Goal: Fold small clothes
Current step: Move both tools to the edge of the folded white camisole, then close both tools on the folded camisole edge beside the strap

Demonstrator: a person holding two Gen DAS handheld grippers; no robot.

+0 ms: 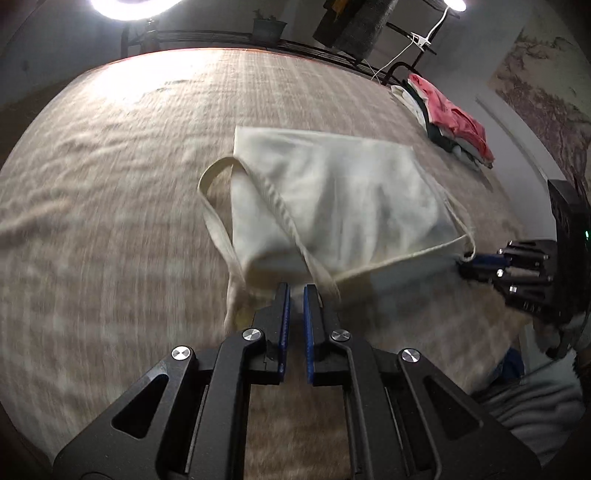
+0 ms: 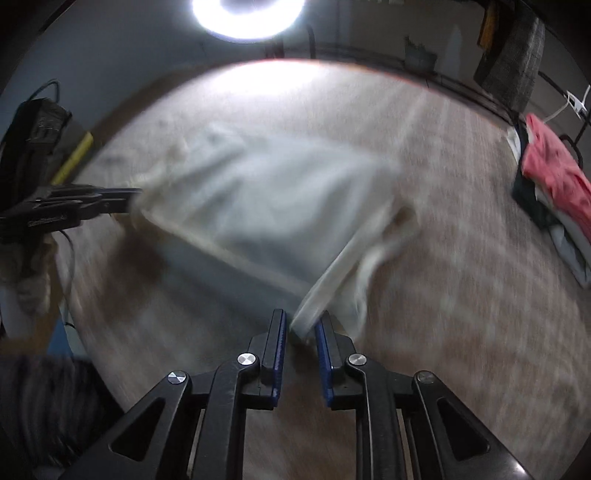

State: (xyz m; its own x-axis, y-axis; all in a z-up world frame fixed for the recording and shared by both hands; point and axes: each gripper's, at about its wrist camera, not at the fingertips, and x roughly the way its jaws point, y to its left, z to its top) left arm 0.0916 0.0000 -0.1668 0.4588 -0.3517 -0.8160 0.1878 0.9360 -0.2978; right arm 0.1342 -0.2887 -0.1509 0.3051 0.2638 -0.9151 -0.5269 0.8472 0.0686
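Note:
A cream sleeveless top is lifted at its near edge above the woven table cover. My left gripper holds the near left corner of the top between its blue pads, strap loops hanging beside it. My right gripper shows at the right of the left wrist view, pinching the near right corner. In the right wrist view the top is blurred. The right gripper has cloth between its narrowly parted fingers. The left gripper holds the far corner at the left.
A stack of folded clothes with a red garment on top lies at the far right of the table; it also shows in the right wrist view. A bright ring lamp stands behind the table. A metal rack runs along the back.

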